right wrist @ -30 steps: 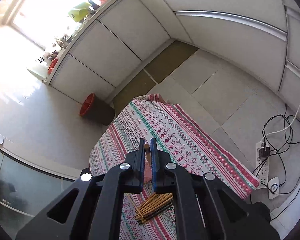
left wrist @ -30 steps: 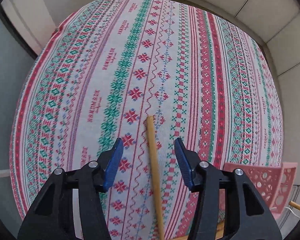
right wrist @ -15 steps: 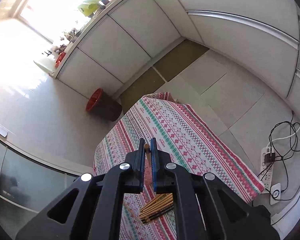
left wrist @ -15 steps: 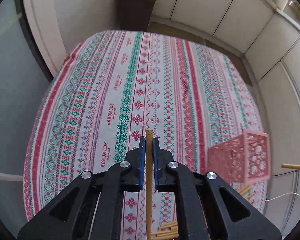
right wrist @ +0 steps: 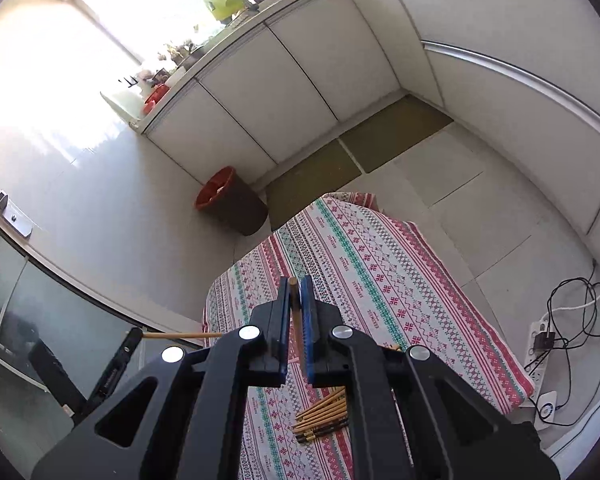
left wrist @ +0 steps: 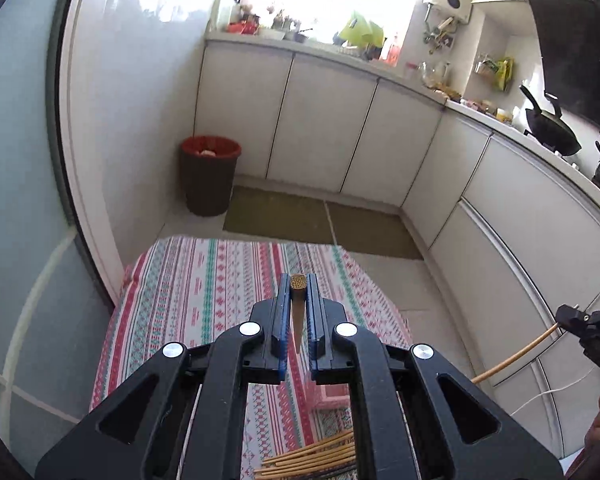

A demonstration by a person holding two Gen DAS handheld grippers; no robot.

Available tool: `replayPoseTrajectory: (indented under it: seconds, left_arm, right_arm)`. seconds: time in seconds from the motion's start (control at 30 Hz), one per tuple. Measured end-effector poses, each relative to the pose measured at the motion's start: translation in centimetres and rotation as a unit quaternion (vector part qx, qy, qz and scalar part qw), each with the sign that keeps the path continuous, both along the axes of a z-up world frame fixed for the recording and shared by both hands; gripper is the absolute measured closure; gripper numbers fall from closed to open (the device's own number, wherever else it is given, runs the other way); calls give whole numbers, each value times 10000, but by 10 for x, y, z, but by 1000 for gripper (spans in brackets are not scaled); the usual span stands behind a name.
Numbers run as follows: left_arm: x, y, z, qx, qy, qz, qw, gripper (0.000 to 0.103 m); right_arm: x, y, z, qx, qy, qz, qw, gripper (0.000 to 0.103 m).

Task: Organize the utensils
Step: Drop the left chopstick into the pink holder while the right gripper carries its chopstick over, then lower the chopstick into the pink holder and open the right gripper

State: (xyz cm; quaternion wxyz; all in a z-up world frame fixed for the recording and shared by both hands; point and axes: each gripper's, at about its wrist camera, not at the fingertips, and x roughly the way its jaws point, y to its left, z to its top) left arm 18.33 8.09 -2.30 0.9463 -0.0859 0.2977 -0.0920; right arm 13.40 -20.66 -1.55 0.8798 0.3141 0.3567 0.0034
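Note:
My left gripper [left wrist: 298, 284] is shut on a wooden chopstick [left wrist: 298, 312], held high above the table with its butt end at the fingertips. My right gripper [right wrist: 296, 284] is shut on another chopstick [right wrist: 295, 308]. A pile of several chopsticks [right wrist: 322, 414] lies on the patterned tablecloth [right wrist: 364, 272] below; it also shows in the left wrist view [left wrist: 312, 456]. A pink perforated basket [left wrist: 334, 394] shows partly behind the left fingers. The right gripper with its chopstick [left wrist: 516, 356] appears at the right edge of the left view; the left one's chopstick [right wrist: 180, 335] shows in the right view.
A brown bin with a red rim [left wrist: 211, 174] stands on the floor beyond the table by white cabinets [left wrist: 320, 128]. A power strip with cables [right wrist: 542, 344] lies on the floor at the right. A glass door [left wrist: 16, 200] is at the left.
My left gripper closed on the chopstick, then lifted it off the cloth and tilted up toward the kitchen. The right gripper stayed shut on its chopstick and shifted slightly.

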Motion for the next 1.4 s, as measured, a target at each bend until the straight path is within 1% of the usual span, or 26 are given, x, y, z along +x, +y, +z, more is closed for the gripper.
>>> replayPoseTrajectory:
  seconds: [0.13, 0.2, 0.33, 0.4, 0.53, 0.6, 0.67, 0.7, 0.73, 0.77, 0.8, 0.83, 0.97, 1.07, 1.13, 1.2, 1.27, 1.33, 1.37, 1.4]
  left_arm:
    - [7, -18, 28, 60, -277, -197, 9994, 97]
    - [10, -28, 36, 101, -377, -328, 9987, 97]
    - [12, -45, 42, 99, -464, -528, 9975, 97]
    - [16, -52, 35, 85, -412, -599, 9973, 97]
    - [25, -67, 14, 123, -156, -678, 9975, 97]
    - [31, -74, -3, 135, -17, -717, 9973, 96]
    - [34, -80, -20, 233, 33, -761, 9968, 96]
    - [31, -79, -26, 176, 72, -814, 9965, 94]
    - [30, -77, -31, 51, 121, -897, 9959, 82]
    - [29, -73, -34, -96, 122, -920, 9956, 74]
    - [26, -67, -37, -212, 69, -877, 9959, 64]
    - [23, -61, -36, -330, 9, -829, 9960, 62]
    - [16, -42, -30, -678, -109, -592, 9959, 61]
    - [11, -27, -29, -837, -189, -367, 9956, 58]
    - [9, -23, -29, -859, -201, -297, 9957, 57]
    - [8, -22, -32, -833, -161, -248, 9961, 56]
    - [7, -23, -35, -727, -106, -211, 9971, 53]
    - [7, -24, -36, -597, -59, -147, 9981, 51]
    - [6, -24, -36, -577, -31, -138, 9982, 50]
    - [5, -24, -37, -578, -11, -143, 9982, 47]
  right_arm:
    - [12, 11, 13, -122, -94, 115, 9998, 97]
    - [16, 15, 20, -162, -157, 173, 9996, 97]
    - [22, 22, 31, -253, -266, 252, 9990, 97]
    - [27, 25, 32, -299, -276, 273, 9988, 97]
    - [37, 29, 27, -414, -264, 276, 9984, 97]
    - [44, 31, 21, -475, -222, 265, 9983, 97]
    - [53, 34, 12, -576, -184, 235, 9979, 97]
    - [57, 36, 7, -609, -149, 229, 9978, 97]
    - [61, 37, 1, -640, -112, 245, 9976, 97]
    - [65, 38, -4, -663, -75, 259, 9974, 97]
    - [69, 39, -9, -691, -29, 262, 9973, 97]
    - [72, 40, -13, -715, 6, 268, 9971, 97]
    - [84, 45, -28, -818, 91, 301, 9961, 97]
    - [91, 54, -36, -950, 128, 335, 9948, 97]
    - [94, 60, -43, -1090, 137, 346, 9934, 97]
    - [97, 69, -51, -1176, 125, 368, 9923, 94]
    - [99, 76, -59, -1228, 133, 391, 9916, 93]
    - [98, 83, -66, -1308, 148, 405, 9905, 80]
    - [96, 85, -67, -1366, 151, 394, 9897, 70]
    - [94, 88, -67, -1446, 149, 368, 9887, 65]
